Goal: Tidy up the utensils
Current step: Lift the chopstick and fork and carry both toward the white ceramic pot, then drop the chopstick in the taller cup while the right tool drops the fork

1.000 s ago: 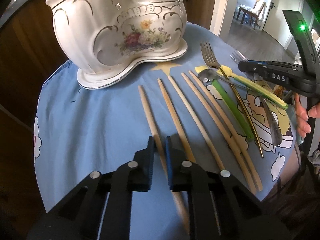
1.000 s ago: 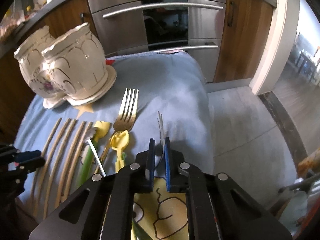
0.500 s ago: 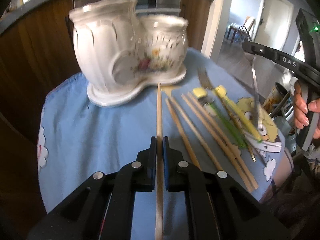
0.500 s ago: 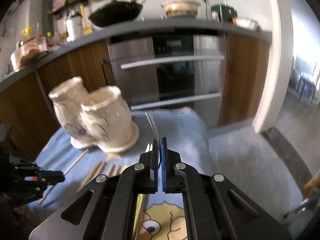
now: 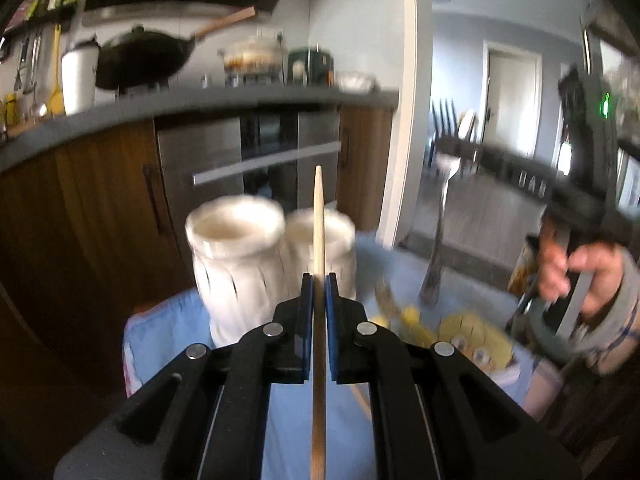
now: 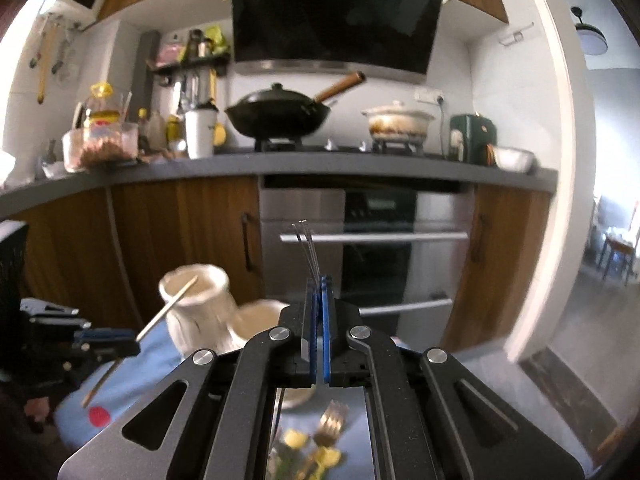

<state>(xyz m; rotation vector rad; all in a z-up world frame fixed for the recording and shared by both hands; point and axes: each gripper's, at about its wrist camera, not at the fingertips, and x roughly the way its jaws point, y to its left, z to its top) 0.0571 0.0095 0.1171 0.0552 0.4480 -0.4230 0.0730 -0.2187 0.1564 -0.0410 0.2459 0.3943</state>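
Observation:
My left gripper (image 5: 319, 280) is shut on a wooden chopstick (image 5: 319, 216) and holds it upright, lifted above the blue tablecloth (image 5: 168, 328), in front of the white double ceramic holder (image 5: 236, 256). My right gripper (image 6: 319, 282) is shut on a silver fork (image 6: 306, 244), tines up; from the left wrist view the fork (image 5: 440, 216) hangs below that gripper (image 5: 532, 188). In the right wrist view the left gripper (image 6: 100, 340) and chopstick (image 6: 164, 312) are at the left, beside the holder (image 6: 196, 304).
A gold fork (image 6: 332, 420) and yellow-handled utensils (image 6: 296, 438) lie on the cloth below my right gripper. More yellow utensils (image 5: 412, 320) are blurred. A kitchen counter (image 6: 280, 164), oven (image 6: 372, 240) and wooden cabinets (image 6: 180, 240) stand behind the table.
Both grippers have risen and tilted up from the table. The left one carries the chopstick, the right one the fork, and both views now look at the kitchen counter.

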